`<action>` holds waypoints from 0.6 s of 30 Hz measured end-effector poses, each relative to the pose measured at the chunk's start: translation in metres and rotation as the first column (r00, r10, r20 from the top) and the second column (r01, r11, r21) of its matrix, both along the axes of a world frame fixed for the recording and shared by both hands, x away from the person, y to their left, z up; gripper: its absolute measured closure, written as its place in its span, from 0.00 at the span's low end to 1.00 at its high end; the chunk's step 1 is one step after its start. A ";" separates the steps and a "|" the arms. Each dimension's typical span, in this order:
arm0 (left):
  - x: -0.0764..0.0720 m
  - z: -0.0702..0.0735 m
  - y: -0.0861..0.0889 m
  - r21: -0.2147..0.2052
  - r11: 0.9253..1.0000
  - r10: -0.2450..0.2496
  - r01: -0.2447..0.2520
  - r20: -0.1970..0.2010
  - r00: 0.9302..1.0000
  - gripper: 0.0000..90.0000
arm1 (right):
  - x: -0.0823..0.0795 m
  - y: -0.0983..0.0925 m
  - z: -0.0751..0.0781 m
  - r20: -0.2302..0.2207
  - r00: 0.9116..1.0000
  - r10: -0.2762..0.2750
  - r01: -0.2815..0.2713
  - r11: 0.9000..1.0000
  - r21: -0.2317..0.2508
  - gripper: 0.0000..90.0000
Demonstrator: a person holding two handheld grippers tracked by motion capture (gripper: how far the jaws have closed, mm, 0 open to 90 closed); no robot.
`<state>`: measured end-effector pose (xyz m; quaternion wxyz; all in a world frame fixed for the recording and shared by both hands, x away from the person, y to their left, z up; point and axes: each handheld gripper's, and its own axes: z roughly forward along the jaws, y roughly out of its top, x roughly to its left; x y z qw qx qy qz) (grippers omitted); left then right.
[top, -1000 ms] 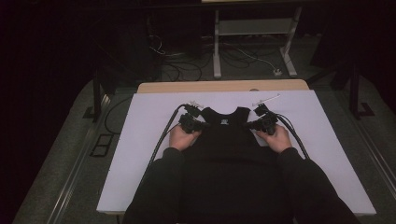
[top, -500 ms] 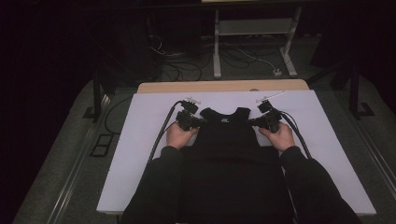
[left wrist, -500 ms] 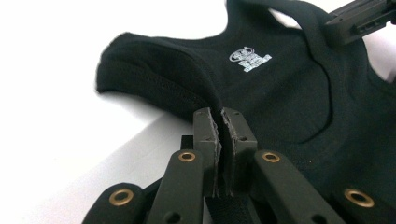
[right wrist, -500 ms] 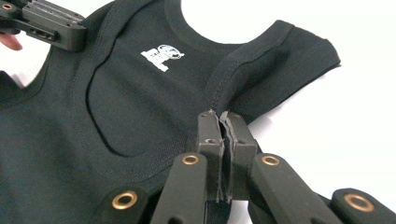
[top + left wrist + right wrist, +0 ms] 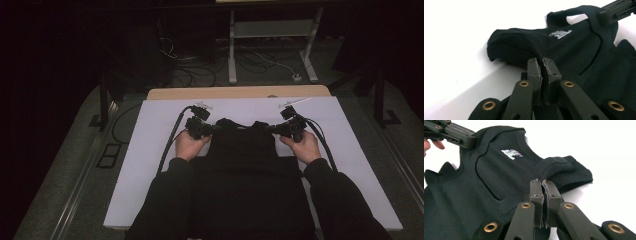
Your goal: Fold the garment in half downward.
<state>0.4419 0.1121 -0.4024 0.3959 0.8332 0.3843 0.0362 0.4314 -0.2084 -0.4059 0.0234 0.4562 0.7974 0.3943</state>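
Observation:
A black top (image 5: pixel 245 165) with a small white label at its neck (image 5: pixel 560 33) lies on the white table (image 5: pixel 150 165), its neck end away from the person. My left gripper (image 5: pixel 212 129) is shut on the left shoulder edge, with fabric pinched between the pads (image 5: pixel 542 61). My right gripper (image 5: pixel 274 129) is shut on the right shoulder edge (image 5: pixel 541 182). Both shoulders are held slightly off the table, with the neckline stretched between them. The right gripper's jaws (image 5: pixel 616 12) reach in at the top right of the left gripper view. The left gripper's jaws (image 5: pixel 456 135) reach in at the top left of the right gripper view.
A strip of wooden tabletop (image 5: pixel 240 92) borders the white cover at the far side. Beyond it, a metal frame (image 5: pixel 270 45) and loose cables (image 5: pixel 200 70) sit on the dark floor. Gripper cables (image 5: pixel 170 145) (image 5: pixel 325 145) trail back along both forearms.
Both grippers have risen a little and spread slightly apart, lifting the top's shoulders and drawing the neckline tighter. Both grips stayed shut.

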 end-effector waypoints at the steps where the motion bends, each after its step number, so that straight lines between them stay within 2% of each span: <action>1: -0.001 0.000 0.000 -0.004 1.000 0.003 -0.003 0.001 1.000 0.94 | -0.001 0.000 0.002 0.004 1.000 0.004 -0.004 1.000 0.000 0.95; 9: -0.009 0.005 0.003 -0.007 1.000 0.000 0.000 0.014 1.000 0.94 | -0.014 0.001 0.012 0.022 0.999 0.024 -0.024 1.000 -0.003 0.95; 14: -0.013 0.009 0.001 -0.009 1.000 0.007 -0.007 0.020 1.000 0.94 | -0.017 0.000 0.014 0.026 0.999 0.026 -0.026 1.000 -0.007 0.95; 16: -0.014 0.011 0.002 -0.002 1.000 -0.006 0.006 0.024 1.000 0.94 | -0.018 -0.001 0.015 0.035 0.999 0.028 -0.028 1.000 -0.006 0.95; 18: -0.018 0.013 0.002 -0.013 1.000 -0.006 0.007 0.034 0.999 0.93 | -0.021 -0.002 0.016 0.027 0.999 0.029 -0.030 1.000 0.004 0.95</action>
